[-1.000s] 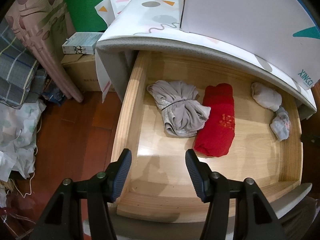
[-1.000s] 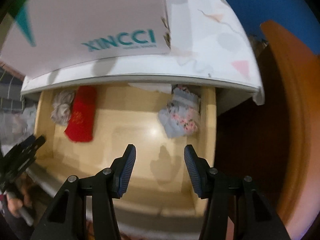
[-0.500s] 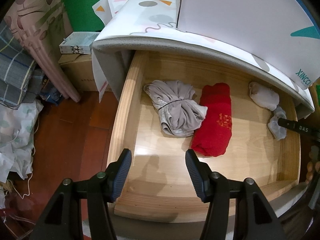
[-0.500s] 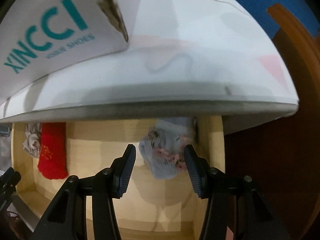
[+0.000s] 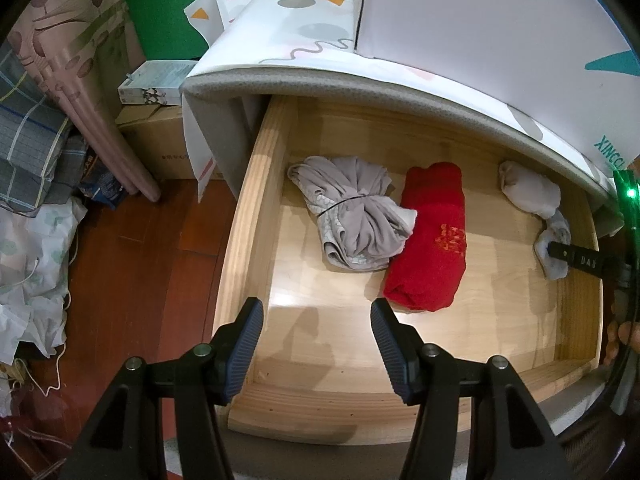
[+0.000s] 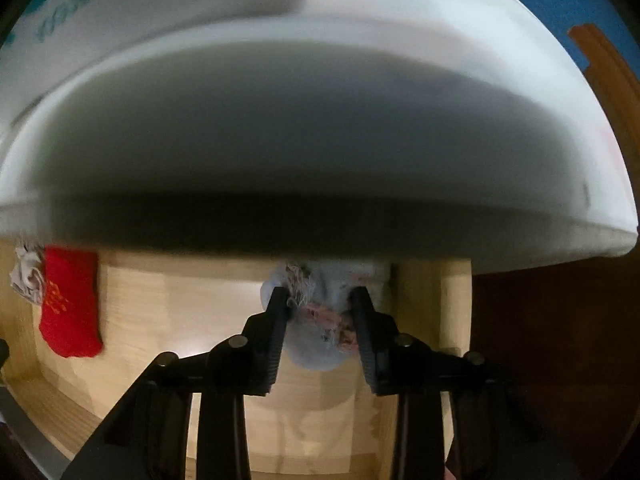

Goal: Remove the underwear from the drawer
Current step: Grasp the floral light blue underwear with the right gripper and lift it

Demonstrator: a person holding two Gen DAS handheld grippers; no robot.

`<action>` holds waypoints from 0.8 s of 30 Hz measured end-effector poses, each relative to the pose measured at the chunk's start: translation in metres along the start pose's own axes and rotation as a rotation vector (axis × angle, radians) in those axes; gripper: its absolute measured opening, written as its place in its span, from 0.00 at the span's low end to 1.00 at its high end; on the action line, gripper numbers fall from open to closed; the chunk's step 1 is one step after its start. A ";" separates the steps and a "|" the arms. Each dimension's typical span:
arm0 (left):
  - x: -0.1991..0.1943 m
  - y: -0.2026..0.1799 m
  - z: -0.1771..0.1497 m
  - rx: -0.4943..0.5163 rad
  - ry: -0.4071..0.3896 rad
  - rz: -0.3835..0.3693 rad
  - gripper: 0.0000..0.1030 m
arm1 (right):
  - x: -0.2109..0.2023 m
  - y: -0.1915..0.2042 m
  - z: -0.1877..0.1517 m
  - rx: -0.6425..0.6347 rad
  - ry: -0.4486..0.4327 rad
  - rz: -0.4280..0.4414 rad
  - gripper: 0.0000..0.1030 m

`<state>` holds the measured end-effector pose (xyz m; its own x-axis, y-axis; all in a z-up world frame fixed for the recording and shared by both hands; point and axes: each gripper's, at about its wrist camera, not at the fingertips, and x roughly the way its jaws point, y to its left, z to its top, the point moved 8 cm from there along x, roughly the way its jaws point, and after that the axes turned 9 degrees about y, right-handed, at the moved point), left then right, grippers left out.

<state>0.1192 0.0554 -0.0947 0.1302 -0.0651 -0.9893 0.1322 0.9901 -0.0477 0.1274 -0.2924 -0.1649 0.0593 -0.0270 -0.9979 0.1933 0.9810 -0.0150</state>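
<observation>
An open wooden drawer holds a grey bundle, a red roll, a white bundle and pale blue floral underwear at its right end. My right gripper points down into that corner. Its jaws are closing, and the pads press the floral underwear from both sides. In the left wrist view one of its fingers lies against the same cloth. My left gripper hangs open over the drawer's front left part, with nothing between its fingers.
The cabinet top, under a patterned cover, overhangs the drawer's back and bears a white shoe box. Cardboard boxes, a curtain and piled clothes crowd the wooden floor on the left. A hand shows at the right edge.
My right gripper dropped into the drawer's right corner and its jaws narrowed onto the floral underwear. The left gripper stayed where it was, still open.
</observation>
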 end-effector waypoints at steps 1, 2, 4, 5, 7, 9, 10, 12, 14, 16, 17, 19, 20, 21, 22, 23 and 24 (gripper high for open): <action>0.000 0.000 0.000 -0.001 0.001 -0.001 0.56 | 0.001 0.001 -0.001 -0.008 0.006 -0.002 0.26; 0.000 0.000 0.000 -0.002 0.001 -0.003 0.56 | 0.001 0.002 -0.003 -0.013 0.016 -0.003 0.25; 0.000 0.001 0.001 -0.002 -0.001 -0.003 0.56 | 0.002 0.004 -0.010 -0.020 0.038 0.010 0.22; 0.000 0.001 0.001 -0.001 -0.001 -0.003 0.56 | 0.003 0.004 -0.015 -0.021 0.056 0.016 0.21; 0.000 0.000 0.000 0.002 -0.002 -0.001 0.56 | 0.004 0.006 -0.022 -0.020 0.085 0.032 0.20; 0.000 0.000 0.000 0.002 -0.003 -0.002 0.56 | 0.005 0.010 -0.031 -0.030 0.120 0.059 0.20; 0.000 0.000 0.000 0.000 -0.003 -0.003 0.56 | 0.004 0.011 -0.034 -0.040 0.136 0.067 0.20; 0.000 0.001 0.000 -0.002 -0.005 -0.006 0.56 | 0.006 0.014 -0.043 -0.063 0.166 0.074 0.20; 0.000 0.001 0.001 -0.003 -0.006 -0.006 0.56 | 0.007 0.020 -0.052 -0.079 0.200 0.083 0.20; 0.000 0.000 0.000 -0.001 -0.007 -0.005 0.56 | 0.008 0.024 -0.058 -0.095 0.234 0.100 0.20; 0.000 0.000 0.000 -0.002 -0.006 -0.005 0.56 | 0.009 0.025 -0.061 -0.098 0.251 0.107 0.21; -0.001 0.000 0.001 -0.002 -0.007 -0.007 0.56 | 0.009 0.030 -0.069 -0.114 0.277 0.119 0.24; -0.001 0.000 0.001 -0.003 -0.008 -0.006 0.56 | 0.009 0.031 -0.071 -0.117 0.277 0.116 0.26; -0.001 0.000 0.001 -0.003 -0.009 -0.007 0.56 | 0.006 0.033 -0.073 -0.121 0.275 0.108 0.29; -0.001 0.000 0.001 -0.003 -0.009 -0.009 0.56 | 0.003 0.035 -0.073 -0.123 0.266 0.107 0.32; -0.001 0.000 0.001 -0.004 -0.009 -0.009 0.56 | -0.001 0.039 -0.072 -0.121 0.258 0.108 0.37; -0.001 0.000 0.001 -0.003 -0.010 -0.010 0.56 | -0.006 0.039 -0.070 -0.116 0.246 0.107 0.44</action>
<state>0.1196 0.0556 -0.0935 0.1389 -0.0757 -0.9874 0.1302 0.9898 -0.0576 0.0660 -0.2402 -0.1639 -0.1687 0.1109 -0.9794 0.0849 0.9916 0.0977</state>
